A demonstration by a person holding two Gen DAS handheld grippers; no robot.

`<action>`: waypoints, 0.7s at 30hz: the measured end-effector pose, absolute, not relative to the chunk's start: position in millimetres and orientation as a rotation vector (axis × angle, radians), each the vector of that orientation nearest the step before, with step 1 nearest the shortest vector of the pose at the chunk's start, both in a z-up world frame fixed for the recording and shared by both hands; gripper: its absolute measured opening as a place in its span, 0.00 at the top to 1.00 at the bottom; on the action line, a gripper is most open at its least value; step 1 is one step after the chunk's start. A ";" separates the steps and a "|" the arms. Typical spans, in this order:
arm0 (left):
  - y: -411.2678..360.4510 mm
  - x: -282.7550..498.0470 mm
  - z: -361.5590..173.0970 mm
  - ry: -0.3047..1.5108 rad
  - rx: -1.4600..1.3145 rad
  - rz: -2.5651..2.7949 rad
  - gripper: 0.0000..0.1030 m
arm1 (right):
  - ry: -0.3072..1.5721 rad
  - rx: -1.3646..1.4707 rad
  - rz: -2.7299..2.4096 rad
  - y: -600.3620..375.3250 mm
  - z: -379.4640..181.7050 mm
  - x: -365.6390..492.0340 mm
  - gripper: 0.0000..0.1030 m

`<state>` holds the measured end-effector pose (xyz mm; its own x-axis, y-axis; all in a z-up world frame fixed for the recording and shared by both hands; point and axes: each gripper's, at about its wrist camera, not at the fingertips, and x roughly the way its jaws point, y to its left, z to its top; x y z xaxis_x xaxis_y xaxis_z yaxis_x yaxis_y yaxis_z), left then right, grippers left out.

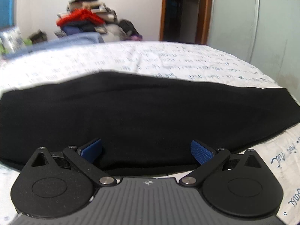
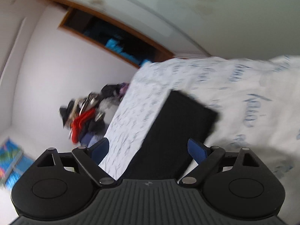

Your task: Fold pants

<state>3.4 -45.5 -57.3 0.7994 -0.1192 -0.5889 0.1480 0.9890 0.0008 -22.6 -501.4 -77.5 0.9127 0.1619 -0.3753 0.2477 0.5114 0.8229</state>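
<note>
Left wrist view:
- Clothes pile point(image 1: 88, 18), at 11 o'clock beyond the bed's far edge; blurred, red garment on top.
- Black pants point(image 1: 146, 110), centre, spread flat in a long band across the bed point(image 1: 168, 60), whose sheet is white with script print. Probably laid out flat so they can be folded over.
- Left hand-held gripper point(image 1: 147, 151), at 6 o'clock over the near hem; blue pads wide apart, holding nothing, likely lined up to grasp that edge.
- Doorway point(image 1: 180, 11), at 1 o'clock.

Right wrist view (rolled, blurred):
- Right hand-held gripper point(image 2: 148, 151), at 6 o'clock; spread wide, empty.
- Pants, running from 6 o'clock up to centre; only this view shows their squared-off end, at 1 o'clock from centre.
- Neither view shows the other hand-held gripper.
</note>
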 end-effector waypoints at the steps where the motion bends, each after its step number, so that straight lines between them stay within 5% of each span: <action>1: -47.5 -2.8 -51.1 0.591 0.072 -0.152 0.02 | 0.452 1.012 -0.024 -491.3 -72.4 -17.3 0.11; 5: -46.8 -23.0 -27.9 0.453 0.150 -0.168 0.01 | 0.567 0.930 0.126 -449.9 -63.0 16.5 0.11; 12: 3.1 -3.6 -27.6 0.493 0.144 -0.026 0.01 | 0.767 0.824 0.409 -352.7 -52.0 93.0 0.10; 21: 123.9 42.2 -48.0 0.652 -0.363 0.129 0.01 | 1.068 0.753 0.750 -176.1 -66.1 225.7 0.11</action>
